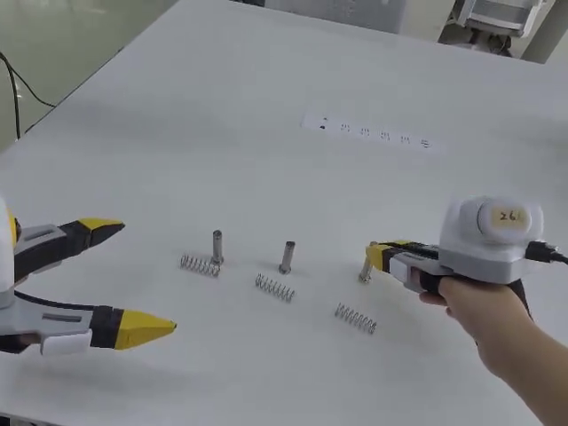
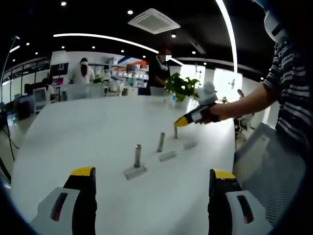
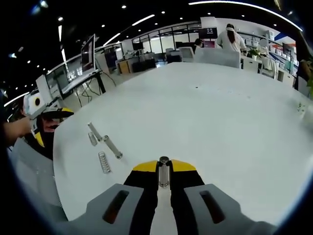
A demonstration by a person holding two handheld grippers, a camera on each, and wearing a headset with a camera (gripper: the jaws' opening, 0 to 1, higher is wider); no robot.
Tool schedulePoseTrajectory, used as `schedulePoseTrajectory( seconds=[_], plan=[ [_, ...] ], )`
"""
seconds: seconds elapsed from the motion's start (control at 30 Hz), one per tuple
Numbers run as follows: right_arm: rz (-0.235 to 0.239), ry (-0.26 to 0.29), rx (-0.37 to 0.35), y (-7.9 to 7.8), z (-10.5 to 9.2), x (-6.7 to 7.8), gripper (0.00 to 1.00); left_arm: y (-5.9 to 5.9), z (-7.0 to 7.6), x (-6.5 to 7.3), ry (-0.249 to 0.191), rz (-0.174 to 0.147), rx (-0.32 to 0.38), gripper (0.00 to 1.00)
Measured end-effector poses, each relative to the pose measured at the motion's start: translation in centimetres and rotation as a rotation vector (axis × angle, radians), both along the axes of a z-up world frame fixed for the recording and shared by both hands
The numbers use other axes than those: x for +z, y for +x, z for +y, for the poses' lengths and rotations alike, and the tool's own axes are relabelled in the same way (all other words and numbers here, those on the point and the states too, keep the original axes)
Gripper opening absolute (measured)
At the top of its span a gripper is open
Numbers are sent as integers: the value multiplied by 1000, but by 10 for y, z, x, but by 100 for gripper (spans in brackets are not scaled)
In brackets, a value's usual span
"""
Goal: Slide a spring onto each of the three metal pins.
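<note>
i saw a white table (image 1: pixel 266 106) carrying a left pin (image 1: pixel 217 246) and a middle pin (image 1: pixel 287 256), both upright, and a third pin (image 1: pixel 366 271) to their right. the left spring (image 1: pixel 200 265), middle spring (image 1: pixel 274 287) and right spring (image 1: pixel 356 319) each lay flat by a pin. a row of small dark marks (image 1: pixel 373 134) sat farther back.

An open-plan office, perhaps a lab floor; a big white table (image 1: pixel 266 89) stands under a dark ceiling with spotlights (image 2: pixel 129 12), curved light strips (image 2: pixel 98 38) and an air vent (image 2: pixel 153 20); far off are desks (image 3: pixel 80 78) with monitors (image 3: pixel 91 51), shelves (image 2: pixel 128 73), a potted plant (image 2: pixel 182 87) and people (image 2: pixel 83 72) standing; a mesh chair (image 2: pixel 264 161) sits beside the table.
</note>
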State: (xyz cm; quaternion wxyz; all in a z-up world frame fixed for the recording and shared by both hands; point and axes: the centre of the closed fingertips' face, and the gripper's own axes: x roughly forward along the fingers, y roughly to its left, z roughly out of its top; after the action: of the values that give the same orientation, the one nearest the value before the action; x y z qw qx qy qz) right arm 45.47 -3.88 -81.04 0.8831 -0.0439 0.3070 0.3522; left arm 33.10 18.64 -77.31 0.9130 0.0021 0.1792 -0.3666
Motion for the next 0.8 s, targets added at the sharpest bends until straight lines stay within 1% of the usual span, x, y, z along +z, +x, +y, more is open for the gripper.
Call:
schedulePoseTrajectory(
  seconds=[0.03, 0.13, 0.3, 0.6, 0.8],
  plan=[
    [-6, -7, 4, -1, -1, 0, 5, 0, 0, 0, 1, -2, 0, 93],
    [-8, 1, 10, -2, -1, -1, 6, 0, 1, 0, 0, -1, 1, 93],
    [-18, -26, 26, -4, -3, -2, 6, 1, 3, 1, 1, -4, 3, 93],
    [-32, -46, 50, -12, -4, -3, 6, -1, 1, 2, -2, -2, 1, 92],
    [-42, -60, 62, -13, -3, -3, 6, -3, 1, 2, -4, -6, 5, 93]
  ],
)
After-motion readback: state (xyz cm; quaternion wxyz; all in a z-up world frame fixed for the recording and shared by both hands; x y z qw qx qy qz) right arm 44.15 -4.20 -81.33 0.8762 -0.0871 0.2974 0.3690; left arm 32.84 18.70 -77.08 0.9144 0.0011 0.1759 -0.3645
